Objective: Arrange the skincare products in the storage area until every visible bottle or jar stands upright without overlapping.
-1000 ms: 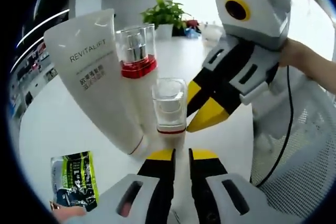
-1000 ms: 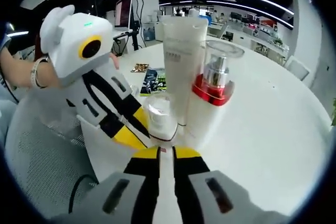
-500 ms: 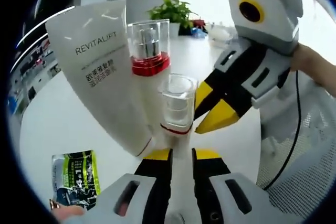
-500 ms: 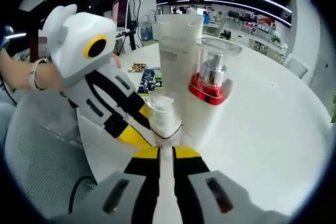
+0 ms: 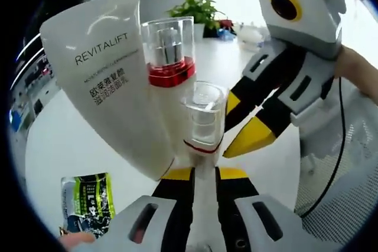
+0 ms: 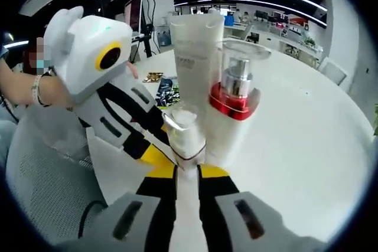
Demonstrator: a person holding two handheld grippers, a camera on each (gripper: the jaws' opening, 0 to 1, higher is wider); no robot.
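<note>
A small white bottle (image 5: 202, 123) with a clear cap stands just beyond the tips of my left gripper (image 5: 205, 172), whose jaws are closed to a thin slit. Behind it stand a pump bottle (image 5: 170, 57) with a red band and a white REVITALIFT tube (image 5: 109, 84) that leans on its cap. My right gripper (image 5: 240, 123) comes in from the right, its yellow tips close beside the small bottle. From the other side, the small bottle (image 6: 186, 134) sits at the tips of the right gripper (image 6: 188, 172), also closed to a slit. The left gripper (image 6: 156, 144) is at the bottle's left, with the pump bottle (image 6: 233, 95) and tube (image 6: 195, 51) behind.
A green sachet (image 5: 88, 202) lies on the round white table (image 5: 53, 140) near a hand at the lower left. A potted plant (image 5: 201, 10) stands at the far edge. A mesh chair (image 5: 342, 175) sits beside the table. A person's arm (image 6: 29, 90) holds the left gripper.
Both cameras have moved in closer, so the small bottle, pump bottle and tube look larger. The slit between each gripper's jaws looks slightly wider than before.
</note>
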